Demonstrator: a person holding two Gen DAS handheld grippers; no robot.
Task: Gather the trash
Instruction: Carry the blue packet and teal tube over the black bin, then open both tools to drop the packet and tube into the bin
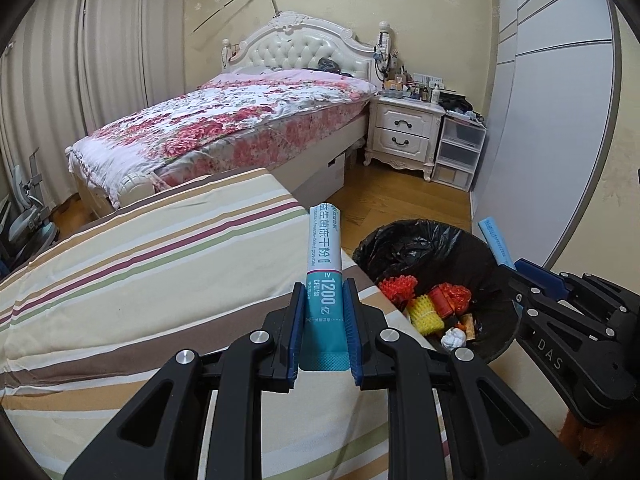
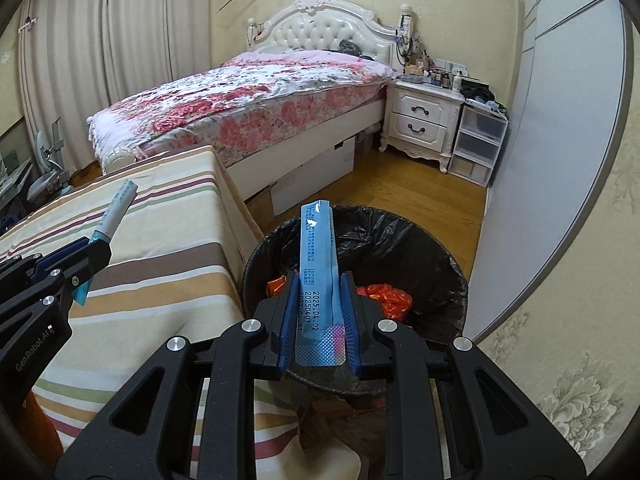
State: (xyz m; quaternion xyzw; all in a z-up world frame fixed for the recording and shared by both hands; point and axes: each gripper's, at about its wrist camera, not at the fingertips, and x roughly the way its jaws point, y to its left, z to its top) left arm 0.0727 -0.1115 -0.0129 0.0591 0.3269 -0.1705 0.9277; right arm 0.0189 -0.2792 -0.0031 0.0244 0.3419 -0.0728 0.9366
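Note:
My left gripper (image 1: 323, 292) is shut on a teal and white powder sachet (image 1: 325, 256), held above the striped tabletop (image 1: 140, 272). It also shows in the right wrist view (image 2: 94, 246), with its sachet (image 2: 118, 208). My right gripper (image 2: 320, 284) is shut on a light blue sachet (image 2: 317, 248), held over the black-lined trash bin (image 2: 420, 248). In the left wrist view the right gripper (image 1: 520, 270) is at the bin's right rim (image 1: 492, 248) with the blue sachet (image 1: 494, 240). The bin holds red and yellow foam nets (image 1: 426, 314) and crumpled paper (image 1: 454, 338).
A bed with a floral cover (image 1: 240, 120) stands behind the table. A white nightstand (image 1: 404, 132) and plastic drawers (image 1: 458, 152) are at the back right. A grey wardrobe door (image 1: 552, 120) is right of the bin. Wooden floor (image 1: 400, 196) lies between.

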